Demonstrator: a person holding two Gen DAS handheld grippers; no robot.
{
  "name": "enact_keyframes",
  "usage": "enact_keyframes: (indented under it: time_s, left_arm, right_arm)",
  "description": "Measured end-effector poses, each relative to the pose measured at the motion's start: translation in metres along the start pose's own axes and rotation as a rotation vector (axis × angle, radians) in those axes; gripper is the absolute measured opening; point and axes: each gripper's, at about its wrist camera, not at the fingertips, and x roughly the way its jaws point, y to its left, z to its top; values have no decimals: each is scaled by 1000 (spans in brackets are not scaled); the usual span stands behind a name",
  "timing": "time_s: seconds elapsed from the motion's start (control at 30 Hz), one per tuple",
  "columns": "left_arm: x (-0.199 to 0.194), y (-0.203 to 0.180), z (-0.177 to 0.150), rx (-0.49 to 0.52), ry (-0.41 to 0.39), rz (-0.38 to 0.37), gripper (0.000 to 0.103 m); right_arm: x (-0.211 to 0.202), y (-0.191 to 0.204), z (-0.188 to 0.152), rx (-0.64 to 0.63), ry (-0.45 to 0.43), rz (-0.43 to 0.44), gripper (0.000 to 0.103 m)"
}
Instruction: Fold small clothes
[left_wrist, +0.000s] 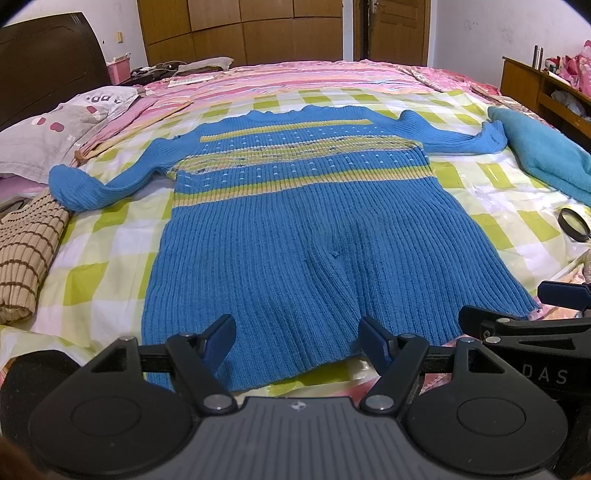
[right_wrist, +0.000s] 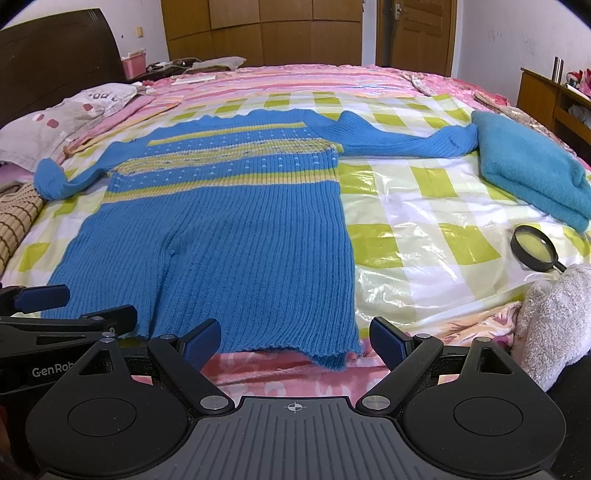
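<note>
A blue knit sweater (left_wrist: 295, 229) with yellow stripes lies flat on the checked bed cover, both sleeves spread out, hem toward me. It also shows in the right wrist view (right_wrist: 221, 240). My left gripper (left_wrist: 297, 341) is open and empty, just above the hem's middle. My right gripper (right_wrist: 295, 343) is open and empty over the hem's right corner. Each gripper shows at the edge of the other's view: the right one (left_wrist: 524, 314), the left one (right_wrist: 66, 306).
A folded teal garment (right_wrist: 532, 173) lies at the right. A magnifying glass (right_wrist: 533, 249) sits near it, beside a white towel (right_wrist: 554, 321). A folded brown striped garment (left_wrist: 26, 254) and pillows (left_wrist: 55, 136) lie at the left. A wooden shelf (left_wrist: 535, 81) stands far right.
</note>
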Motion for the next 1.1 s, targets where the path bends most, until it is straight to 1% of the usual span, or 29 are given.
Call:
enact_keyframes:
  time_s: [0.7,0.9,1.1]
  left_arm:
    - [-2,-1,0,2,-4,-5,74]
    - [-2,-1,0,2,-7,-7,71]
    - [-2,1,2,-16,-14,-12,71]
  right_arm:
    - [-2,1,0,-2,-2,-4,89]
    - [-2,1,1,-15,-6,-11,89]
    - [-2,3,4,-29,-19,-2,88]
